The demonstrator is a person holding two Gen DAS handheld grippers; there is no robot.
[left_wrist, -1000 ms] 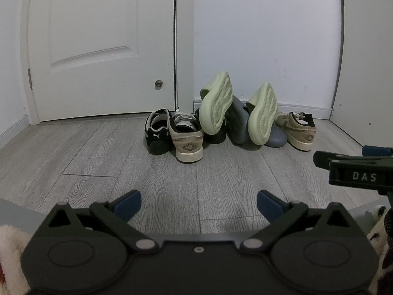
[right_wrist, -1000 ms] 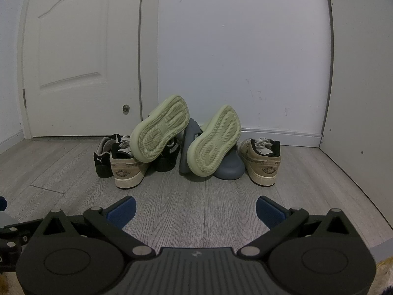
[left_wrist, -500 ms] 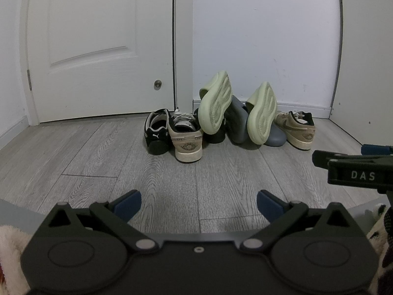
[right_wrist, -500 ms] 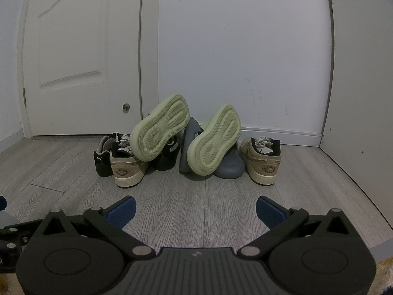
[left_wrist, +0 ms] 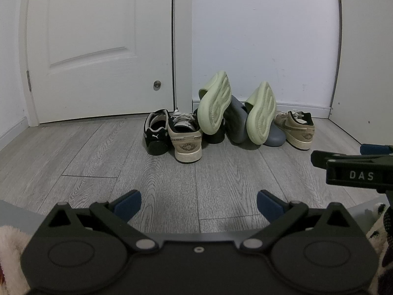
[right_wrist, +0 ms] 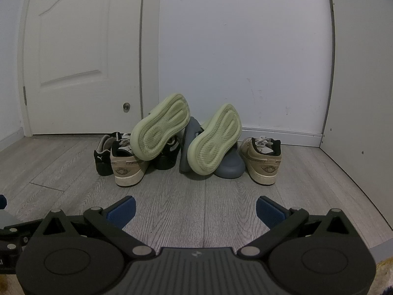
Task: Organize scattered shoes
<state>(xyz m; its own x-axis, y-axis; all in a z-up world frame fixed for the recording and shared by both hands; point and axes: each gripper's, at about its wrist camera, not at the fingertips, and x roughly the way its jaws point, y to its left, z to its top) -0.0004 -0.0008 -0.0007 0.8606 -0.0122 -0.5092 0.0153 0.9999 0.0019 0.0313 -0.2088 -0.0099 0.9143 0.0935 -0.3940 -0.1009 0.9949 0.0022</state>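
Observation:
A heap of shoes lies against the far wall. Two pale green slides (left_wrist: 215,107) (left_wrist: 260,114) stand tipped with their soles facing me, leaning on grey-blue clogs (left_wrist: 275,137). A black sneaker (left_wrist: 156,135) and a tan sneaker (left_wrist: 185,141) sit at the left; a second tan sneaker (left_wrist: 298,130) sits at the right. The same green slides (right_wrist: 161,130) (right_wrist: 213,140) and right tan sneaker (right_wrist: 264,161) show in the right wrist view. My left gripper (left_wrist: 199,202) and right gripper (right_wrist: 195,207) hang open over bare floor, well short of the shoes.
A white door (left_wrist: 98,49) with a small round knob is at the back left, a white wall (right_wrist: 245,49) behind the shoes, and a white panel (right_wrist: 363,98) at the right. Grey wood floor (left_wrist: 122,157) lies between me and the shoes. Fluffy fabric (left_wrist: 9,250) shows at the lower corners.

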